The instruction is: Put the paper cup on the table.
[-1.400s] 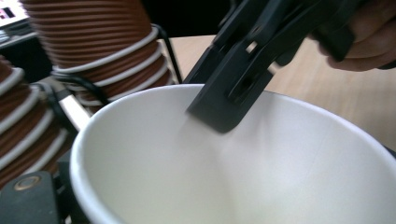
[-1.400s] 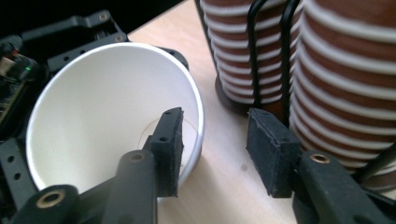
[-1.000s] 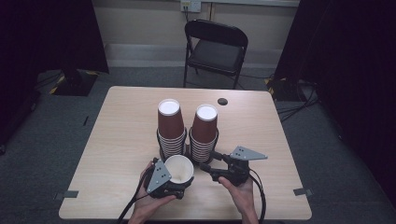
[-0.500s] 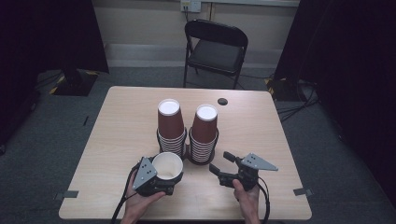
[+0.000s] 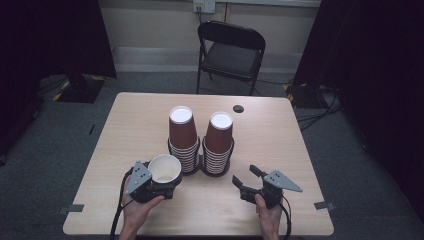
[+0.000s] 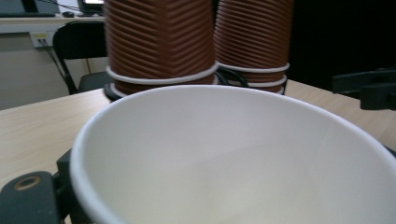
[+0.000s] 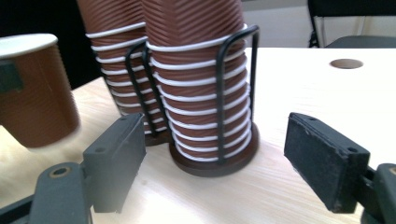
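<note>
Left claw (image 5: 165,181) gripped one paper cup (image 5: 164,169), mouth up, just left of the two cup stacks (image 5: 201,145) in their wire holder mid-bench (image 5: 125,130). Right claw (image 5: 245,179) stood open, nothing between the jaws, having just widened, right of the stacks.

A pale wooden table (image 5: 140,115) stands on grey carpet (image 5: 55,135), a black folding chair (image 5: 230,50) beyond its far edge, a beige wall (image 5: 150,25) behind, dark curtains (image 5: 370,75) left and right.
</note>
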Demonstrator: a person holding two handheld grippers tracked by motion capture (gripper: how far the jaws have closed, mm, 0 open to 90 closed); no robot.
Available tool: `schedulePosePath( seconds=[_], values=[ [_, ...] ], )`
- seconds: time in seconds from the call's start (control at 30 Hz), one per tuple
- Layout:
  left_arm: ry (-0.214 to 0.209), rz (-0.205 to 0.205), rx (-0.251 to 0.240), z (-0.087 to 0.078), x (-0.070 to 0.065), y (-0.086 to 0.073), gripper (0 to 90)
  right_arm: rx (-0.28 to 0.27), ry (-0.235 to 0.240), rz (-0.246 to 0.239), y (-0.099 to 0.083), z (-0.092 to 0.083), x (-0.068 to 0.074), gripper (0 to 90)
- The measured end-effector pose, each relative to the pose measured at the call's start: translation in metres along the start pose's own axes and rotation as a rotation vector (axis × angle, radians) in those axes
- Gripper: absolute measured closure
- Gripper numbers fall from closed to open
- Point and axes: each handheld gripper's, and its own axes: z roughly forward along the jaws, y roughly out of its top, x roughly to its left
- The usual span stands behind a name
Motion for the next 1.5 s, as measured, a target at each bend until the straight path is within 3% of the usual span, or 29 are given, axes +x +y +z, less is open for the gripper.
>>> schedulePosePath(
  seconds=[0.13, 0.3, 0.6, 0.67, 0.83, 0.9, 1.0, 1.2, 1.5],
  values=[
    [0.040, -0.017, 0.010, -0.003, 0.012, 0.001, 8.3, -0.033, -0.077, -0.032, -0.008, -0.002, -0.004, 18.0],
    [0.045, -0.028, 0.012, -0.004, 0.020, 0.002, 8.3, -0.039, -0.113, -0.032, -0.016, -0.003, -0.009, 16.5],
    [0.084, -0.066, 0.010, -0.003, 0.039, 0.004, 8.3, -0.036, -0.132, -0.026, -0.030, -0.002, -0.012, 16.2],
    [0.098, -0.059, 0.025, -0.002, 0.043, 0.004, 8.3, -0.034, -0.135, -0.021, -0.032, -0.001, -0.012, 16.4],
    [0.123, -0.090, 0.019, 0.001, 0.060, 0.002, 8.2, -0.045, -0.147, -0.035, -0.033, -0.001, -0.010, 16.6],
    [0.136, -0.126, 0.020, 0.005, 0.068, 0.001, 8.1, -0.050, -0.162, -0.045, -0.034, -0.002, -0.008, 16.3],
    [0.138, -0.137, 0.020, 0.010, 0.074, -0.001, 8.0, -0.064, -0.169, -0.043, -0.034, -0.003, -0.007, 14.8],
    [0.137, -0.109, 0.065, 0.022, 0.083, -0.001, 7.7, -0.081, -0.172, -0.060, -0.035, -0.005, -0.005, 15.2],
    [0.168, -0.141, 0.032, 0.034, 0.098, -0.006, 7.2, -0.077, -0.163, -0.073, -0.036, -0.005, -0.004, 15.5]
  ],
)
